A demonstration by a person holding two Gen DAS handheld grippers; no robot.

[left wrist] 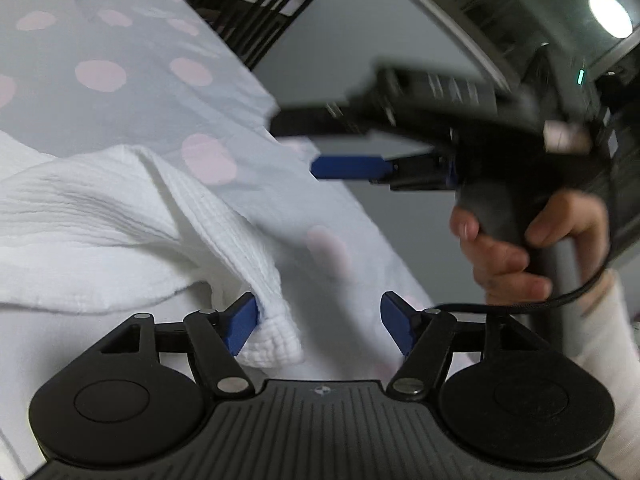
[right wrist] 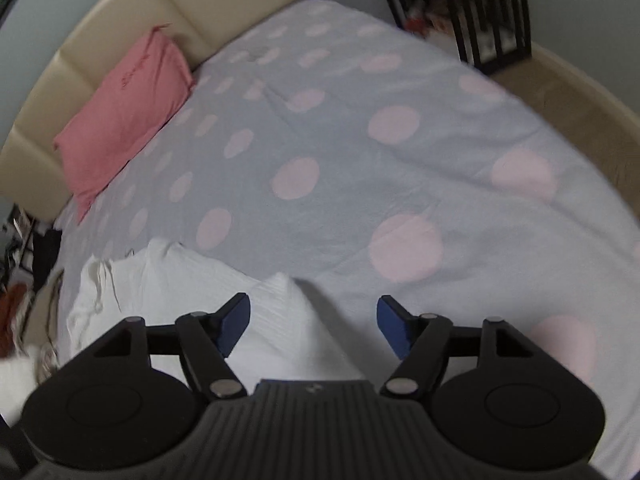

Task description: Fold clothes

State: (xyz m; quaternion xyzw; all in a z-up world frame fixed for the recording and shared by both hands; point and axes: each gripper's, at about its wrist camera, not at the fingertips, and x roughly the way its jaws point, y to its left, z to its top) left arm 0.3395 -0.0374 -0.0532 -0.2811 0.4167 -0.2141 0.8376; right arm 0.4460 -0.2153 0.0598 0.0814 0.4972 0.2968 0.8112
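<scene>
White garment (left wrist: pixel 120 216) lay crumpled on the bed (left wrist: pixel 120 52), at the near left part of the polka-dot sheet in both views. From my left wrist cam, left tool (left wrist: pixel 318 326) sat wide open, gripping nothing; a ribbed garment corner hung just beside its left pad, contact unclear. Further right I saw the right tool (left wrist: pixel 348 148), blurred, held by a hand (left wrist: pixel 516 248) in a white sleeve, jaws parted over the bed edge. On the right wrist cam, a pink pillow (right wrist: pixel 124 120) lay against the headboard at far left, garment (right wrist: pixel 192 292) lower left, right tool (right wrist: pixel 314 328) spread wide, empty, above the garment's peak.
</scene>
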